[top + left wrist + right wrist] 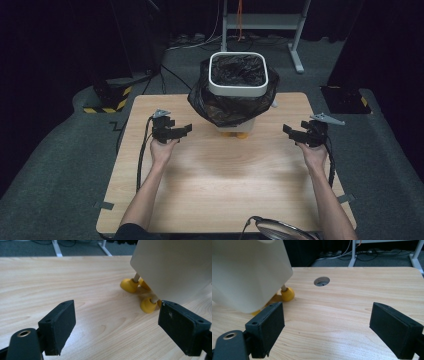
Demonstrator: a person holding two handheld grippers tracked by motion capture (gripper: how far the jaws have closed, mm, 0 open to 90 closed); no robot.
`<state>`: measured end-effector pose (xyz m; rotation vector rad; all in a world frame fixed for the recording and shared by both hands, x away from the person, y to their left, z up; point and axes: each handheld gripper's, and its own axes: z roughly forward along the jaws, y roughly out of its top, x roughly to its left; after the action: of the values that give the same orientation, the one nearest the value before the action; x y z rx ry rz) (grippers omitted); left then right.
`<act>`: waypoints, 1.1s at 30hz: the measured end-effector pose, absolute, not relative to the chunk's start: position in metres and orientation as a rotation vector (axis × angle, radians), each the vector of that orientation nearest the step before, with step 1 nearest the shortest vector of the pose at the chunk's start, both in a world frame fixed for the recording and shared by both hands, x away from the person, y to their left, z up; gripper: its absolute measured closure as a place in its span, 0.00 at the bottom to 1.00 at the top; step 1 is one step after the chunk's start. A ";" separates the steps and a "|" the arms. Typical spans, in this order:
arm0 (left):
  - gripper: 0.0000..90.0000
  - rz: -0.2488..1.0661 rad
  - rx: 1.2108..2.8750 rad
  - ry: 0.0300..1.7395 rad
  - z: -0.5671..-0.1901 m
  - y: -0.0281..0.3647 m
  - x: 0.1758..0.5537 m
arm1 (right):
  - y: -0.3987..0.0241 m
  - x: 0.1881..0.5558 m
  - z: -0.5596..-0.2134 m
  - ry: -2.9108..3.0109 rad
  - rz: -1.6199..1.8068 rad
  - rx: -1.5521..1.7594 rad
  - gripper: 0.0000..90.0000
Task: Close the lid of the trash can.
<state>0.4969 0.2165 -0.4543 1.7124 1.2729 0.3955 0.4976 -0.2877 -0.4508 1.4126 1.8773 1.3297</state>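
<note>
A white bin (pixel 238 82) lined with a black bag (pixel 220 102) stands on yellow feet (pixel 241 134) at the back middle of the wooden table (pixel 225 175). My left gripper (pixel 184 130) is held to the left of the bin, open and empty, jaws pointing toward it. My right gripper (pixel 290 132) is held to the right of the bin, also open and empty. In the left gripper view the bin's pale wall (pixel 175 267) and yellow feet (pixel 148 305) lie ahead at the right. The right gripper view has the bin (pixel 247 272) at the left with one yellow foot (pixel 287 294).
A round cable hole (pixel 322 281) pierces the table behind the bin. A grey desk frame (pixel 260 22) and cables sit on the floor beyond the table. A round shiny object (pixel 280 230) lies at the table's near edge. Bare wood stretches between my hands.
</note>
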 end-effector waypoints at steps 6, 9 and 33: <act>0.16 0.386 1.718 1.291 -0.461 0.216 0.500 | -0.286 0.499 -0.456 1.887 1.305 1.417 0.13; 0.16 0.390 1.716 1.292 -0.463 0.216 0.500 | -0.285 0.500 -0.459 1.893 1.299 1.426 0.13; 0.18 0.403 1.758 1.333 -0.488 0.210 0.508 | -0.279 0.509 -0.482 1.939 1.230 1.444 0.13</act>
<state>0.5083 0.2101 -0.4878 1.7575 1.3331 0.4028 0.5088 -0.2792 -0.4817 1.4435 1.9392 1.2302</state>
